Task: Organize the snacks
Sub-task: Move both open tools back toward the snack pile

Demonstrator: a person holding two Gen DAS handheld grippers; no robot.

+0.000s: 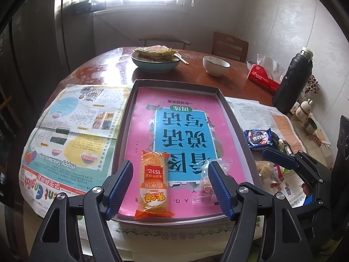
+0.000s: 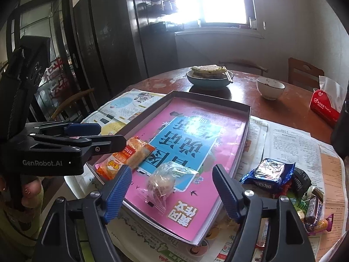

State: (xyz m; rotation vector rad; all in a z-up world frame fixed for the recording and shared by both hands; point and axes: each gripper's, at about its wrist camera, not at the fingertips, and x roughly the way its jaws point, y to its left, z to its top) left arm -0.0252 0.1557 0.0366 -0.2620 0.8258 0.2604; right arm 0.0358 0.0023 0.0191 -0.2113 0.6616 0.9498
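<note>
Tray, shallow, dark-walled, lined with a pink book cover, set on newspaper over the round table.

Contents so far: two items, both at the tray's near edge. Orange rice-cracker packet toward the near left corner; clear-wrapped pastry just beside it, toward the near middle.

Left gripper: jaws spread, packet lying between them, pads clear of it. Right gripper: jaws spread, pastry lying between them, untouched. Neither holds anything.

Outstanding: pile of loose snacks on the newspaper off the tray's right edge, including a blue Oreo pack, a dark wrapper, small bars and sweets.

Assessment: task at an early stage; two placed, most of the pile left to move.
</note>
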